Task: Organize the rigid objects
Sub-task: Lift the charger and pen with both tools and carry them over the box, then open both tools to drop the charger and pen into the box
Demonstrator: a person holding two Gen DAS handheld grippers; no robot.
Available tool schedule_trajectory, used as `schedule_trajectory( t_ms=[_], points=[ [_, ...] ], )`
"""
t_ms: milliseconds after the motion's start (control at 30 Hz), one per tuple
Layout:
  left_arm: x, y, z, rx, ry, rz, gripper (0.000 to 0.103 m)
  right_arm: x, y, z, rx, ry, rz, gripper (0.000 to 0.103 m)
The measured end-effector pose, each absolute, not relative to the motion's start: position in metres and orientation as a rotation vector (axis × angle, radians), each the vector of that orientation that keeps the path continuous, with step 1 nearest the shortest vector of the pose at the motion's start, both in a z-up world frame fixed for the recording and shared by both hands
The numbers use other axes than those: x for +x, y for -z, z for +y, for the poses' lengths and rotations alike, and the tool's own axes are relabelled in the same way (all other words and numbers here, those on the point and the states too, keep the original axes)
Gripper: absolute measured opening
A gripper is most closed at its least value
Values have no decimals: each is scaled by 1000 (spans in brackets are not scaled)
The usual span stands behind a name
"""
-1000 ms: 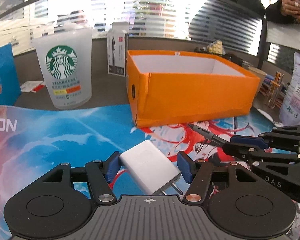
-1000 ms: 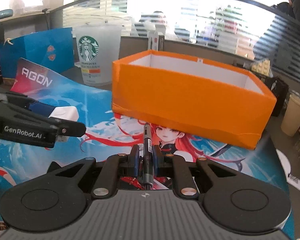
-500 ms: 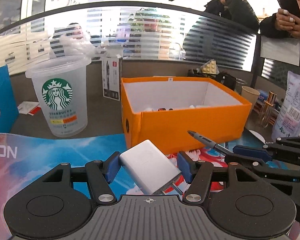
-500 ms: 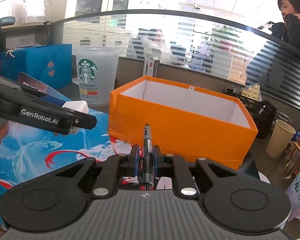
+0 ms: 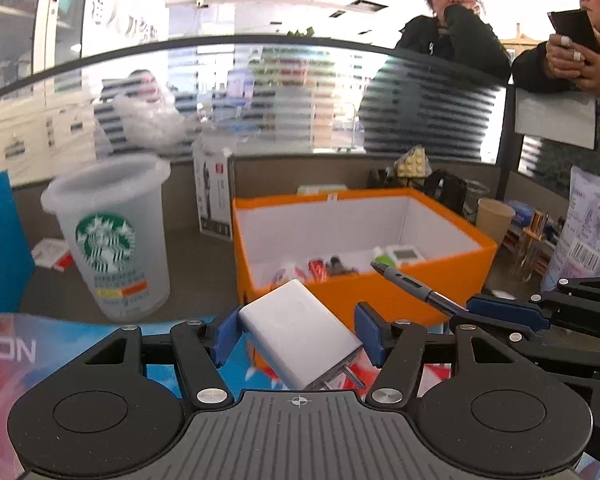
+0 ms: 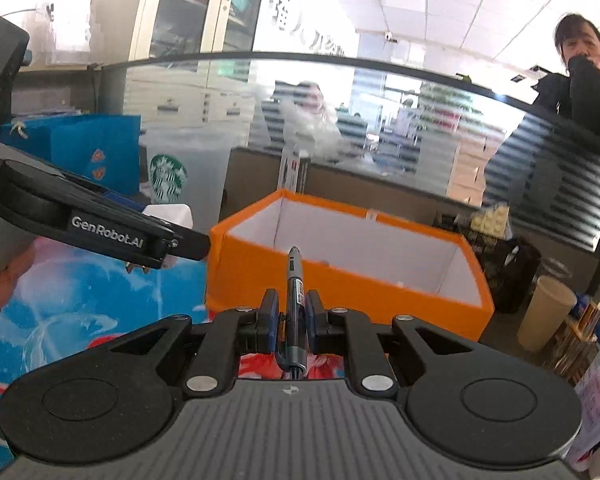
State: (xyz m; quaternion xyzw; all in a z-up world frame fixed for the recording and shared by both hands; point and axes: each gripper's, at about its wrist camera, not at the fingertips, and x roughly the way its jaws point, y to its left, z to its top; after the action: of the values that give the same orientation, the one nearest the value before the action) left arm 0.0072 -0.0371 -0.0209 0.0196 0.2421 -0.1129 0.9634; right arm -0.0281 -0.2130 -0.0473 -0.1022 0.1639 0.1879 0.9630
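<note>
left gripper (image 5: pixel 296 336) has its blue pads clamped on a white rectangular wall charger with metal prongs (image 5: pixel 300 332). the charger sits skewed between the pads, one corner against the left pad and the opposite long edge against the right pad, with the prongs toward the camera and the smooth end toward the box. it is off the mat, in the air just short of the near wall of the open orange cardboard box with white inside (image 5: pixel 452 276).

right gripper (image 6: pixel 292 320) has its fingers nearly together, pinching a slim dark grey pen with a printed label (image 6: pixel 294 300). the pen runs straight along the fingers, its tip sticking out forward past the pads and its back end toward the camera. in the right wrist view the tip lines up over the near orange wall. in the left wrist view the same pen comes in from the right, tip at the box's near rim.

small mixed items lie on the box floor, too blurred to name. a frosted plastic starbucks cup (image 5: pixel 112 236) stands left of the box on the desk. a colourful anime-print desk mat (image 6: pixel 80 304) lies under both grippers.
</note>
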Motion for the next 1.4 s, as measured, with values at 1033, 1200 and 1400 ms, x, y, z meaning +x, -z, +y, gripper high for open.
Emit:
schedule_trajectory(
  t_ms=[1033, 1200, 1400],
  points=[
    [208, 65, -99, 25, 264, 763, 60, 184, 65, -250, -121, -291, 596, 13],
    [210, 65, -99, 40, 262, 758, 60, 193, 76, -247, -126, -306, 671, 13],
    [212, 66, -100, 33, 255, 777, 61, 195, 78, -242, -147, -294, 691, 26]
  ],
)
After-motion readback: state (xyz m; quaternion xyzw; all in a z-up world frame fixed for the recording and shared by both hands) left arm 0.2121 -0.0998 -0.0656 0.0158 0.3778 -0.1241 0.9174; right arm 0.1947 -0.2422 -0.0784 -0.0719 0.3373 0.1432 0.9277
